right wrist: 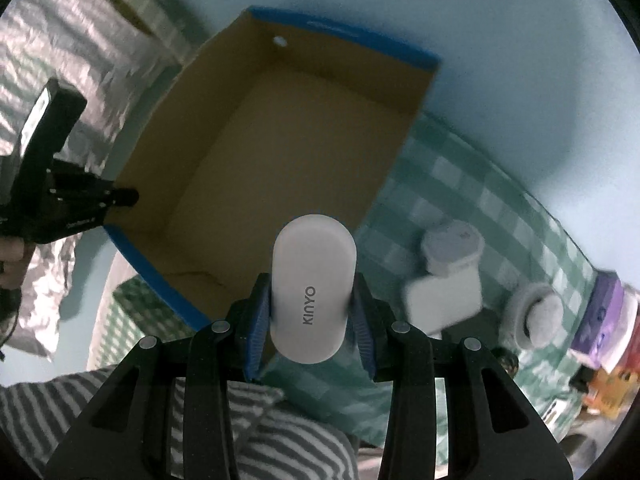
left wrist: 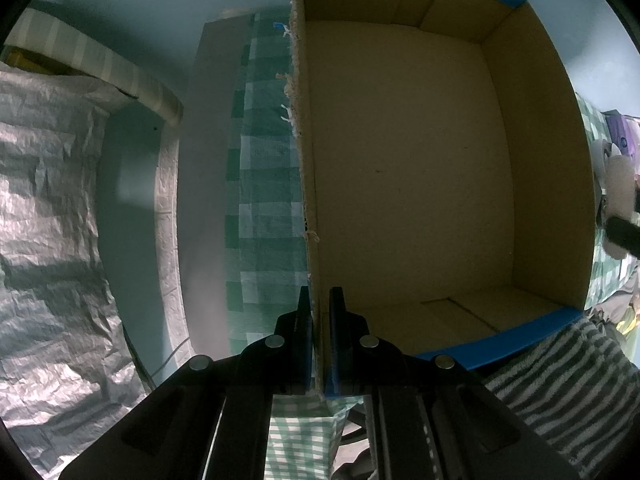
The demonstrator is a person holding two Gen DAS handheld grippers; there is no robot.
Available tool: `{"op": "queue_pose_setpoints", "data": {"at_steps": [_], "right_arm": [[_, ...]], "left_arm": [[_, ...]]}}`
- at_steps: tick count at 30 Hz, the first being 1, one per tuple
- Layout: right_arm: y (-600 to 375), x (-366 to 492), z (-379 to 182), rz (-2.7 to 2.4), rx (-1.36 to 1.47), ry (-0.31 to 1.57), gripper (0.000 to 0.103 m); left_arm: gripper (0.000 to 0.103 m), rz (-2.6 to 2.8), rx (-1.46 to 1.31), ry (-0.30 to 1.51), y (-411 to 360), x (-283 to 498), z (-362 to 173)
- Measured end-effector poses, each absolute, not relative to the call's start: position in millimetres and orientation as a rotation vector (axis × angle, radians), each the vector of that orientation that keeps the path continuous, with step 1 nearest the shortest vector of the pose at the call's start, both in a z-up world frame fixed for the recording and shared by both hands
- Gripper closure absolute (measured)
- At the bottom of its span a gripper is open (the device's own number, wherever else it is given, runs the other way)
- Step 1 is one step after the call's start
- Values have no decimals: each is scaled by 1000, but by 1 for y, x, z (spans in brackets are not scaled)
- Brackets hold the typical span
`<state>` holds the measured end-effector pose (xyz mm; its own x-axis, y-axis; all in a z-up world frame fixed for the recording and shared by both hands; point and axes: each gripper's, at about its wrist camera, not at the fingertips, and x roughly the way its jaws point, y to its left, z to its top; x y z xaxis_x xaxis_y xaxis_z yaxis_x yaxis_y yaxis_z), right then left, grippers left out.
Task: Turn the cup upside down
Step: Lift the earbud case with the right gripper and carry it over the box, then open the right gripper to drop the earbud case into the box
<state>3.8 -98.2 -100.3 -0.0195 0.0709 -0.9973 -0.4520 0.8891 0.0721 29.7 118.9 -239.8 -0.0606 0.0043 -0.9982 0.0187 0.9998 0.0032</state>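
The left tool point(left wrist: 320, 332) was clamped on the cardboard box point(left wrist: 404, 184) wall while the right tool point(right wrist: 313, 320) gripped a white KINYO gadget point(right wrist: 313, 292), so the upright cup point(right wrist: 452, 250) on the checked tabletop point(right wrist: 500, 208) still needed grasping.

- A cardboard box point(left wrist: 400, 180) with a blue outer rim is seen open and bare inside, filling the right half of the left wrist view; a round hole is cut in its far wall.
- A green and white checked cloth point(left wrist: 260, 184) is spread under it.
- A crinkled silver sheet point(left wrist: 44, 200) is seen at the left edge.
- Grey and white striped fabric point(left wrist: 560, 380) lies at the lower right.
- A white rounded case marked KINYO point(right wrist: 312, 280) is seen at the lower middle of the right wrist view.
- A purple box point(right wrist: 600, 312) is seen at the right edge.
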Motion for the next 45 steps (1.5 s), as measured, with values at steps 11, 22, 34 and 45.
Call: {"op": "queue_pose_setpoints", "data": {"at_steps": [11, 22, 34, 45], "right_arm": [[-77, 2, -137, 470, -357, 1598, 65], [-78, 2, -146, 453, -353, 1587, 65], [-79, 5, -124, 470, -289, 1533, 52], [-146, 19, -69, 381, -164, 1453, 42]], "left_arm": [[96, -13, 12, 1626, 119, 30, -238], [96, -17, 12, 1625, 117, 30, -237], [96, -18, 16, 1625, 118, 29, -236], [96, -13, 20, 1627, 117, 28, -236]]}}
